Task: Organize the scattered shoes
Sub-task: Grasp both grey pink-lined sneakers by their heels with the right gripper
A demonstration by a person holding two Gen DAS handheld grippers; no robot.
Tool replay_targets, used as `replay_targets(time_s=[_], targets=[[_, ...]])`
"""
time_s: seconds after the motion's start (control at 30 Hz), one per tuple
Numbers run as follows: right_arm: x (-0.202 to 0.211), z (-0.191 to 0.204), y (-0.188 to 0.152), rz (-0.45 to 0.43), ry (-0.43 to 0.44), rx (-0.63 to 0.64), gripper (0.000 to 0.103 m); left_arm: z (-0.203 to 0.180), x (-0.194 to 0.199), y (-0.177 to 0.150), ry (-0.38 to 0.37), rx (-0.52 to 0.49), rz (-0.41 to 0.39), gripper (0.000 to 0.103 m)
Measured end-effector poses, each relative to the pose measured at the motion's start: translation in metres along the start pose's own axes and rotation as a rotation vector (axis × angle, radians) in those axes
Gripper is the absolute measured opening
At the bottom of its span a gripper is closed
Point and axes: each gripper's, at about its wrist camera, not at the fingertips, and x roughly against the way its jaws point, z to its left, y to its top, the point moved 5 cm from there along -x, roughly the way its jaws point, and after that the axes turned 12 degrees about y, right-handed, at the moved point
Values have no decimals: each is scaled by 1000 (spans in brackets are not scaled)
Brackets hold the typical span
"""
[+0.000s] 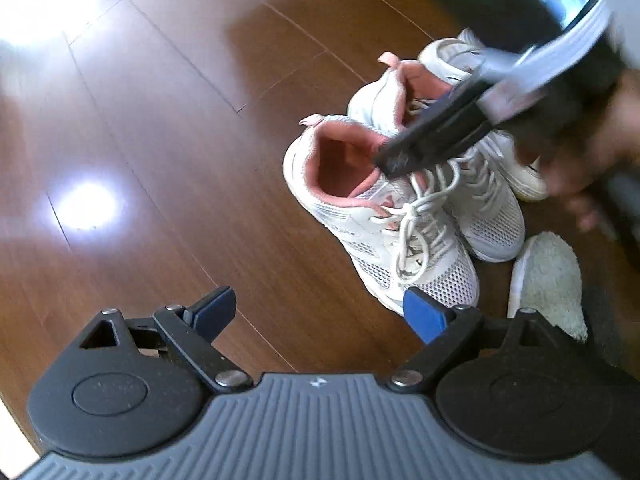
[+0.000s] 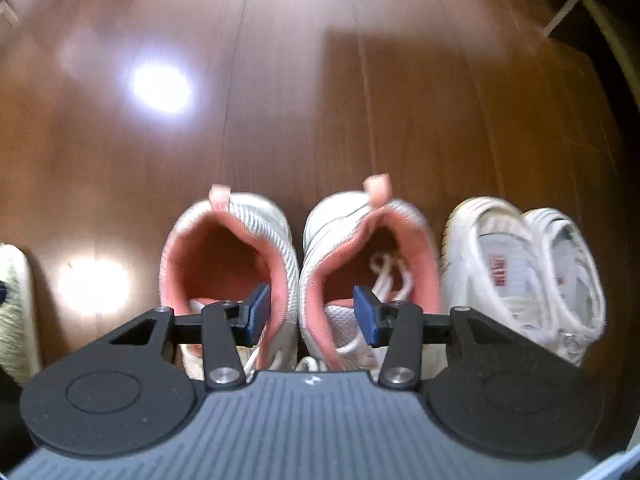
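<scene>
Two pink-lined sneakers [image 2: 228, 264], two white shoes [image 2: 524, 276] (side by side), one fuzzy slipper [image 1: 550, 280]

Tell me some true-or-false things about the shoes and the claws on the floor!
1. The two sneakers with pink lining stand side by side on a wooden floor. True.
2. The right claw has one finger inside each pink-lined sneaker. True: its blue pads sit over the two openings, with the shoes' inner walls between them.
3. The left claw is squeezing a sneaker. False: it is open, with nothing between its fingers.
4. The sneakers have black laces. False: the laces are white.
5. A pair of white shoes sits next to the pink-lined pair. True.
</scene>
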Motion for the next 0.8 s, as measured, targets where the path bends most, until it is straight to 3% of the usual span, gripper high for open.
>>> replay_targets(time_s=[0.1, 0.27, 0.47, 0.57, 0.67, 0.8], targets=[[-37, 3, -13, 89, -33, 9, 32, 1, -9, -3, -3, 9, 9, 92], [-25, -4, -21, 27, -26, -70, 23, 4, -5, -4, 4, -17, 25, 92], [68, -40, -17, -186, 116, -465, 23, -3, 18, 16, 28, -98, 7, 92], [125, -71, -8, -306, 149, -686, 22, -15, 46, 49, 46, -156, -33, 92], [183, -123, 8, -444, 99, -891, 23, -35, 68, 87, 56, -193, -91, 92], [214, -204, 35, -545, -43, -1009, 23, -68, 73, 137, 77, -246, -188, 92]])
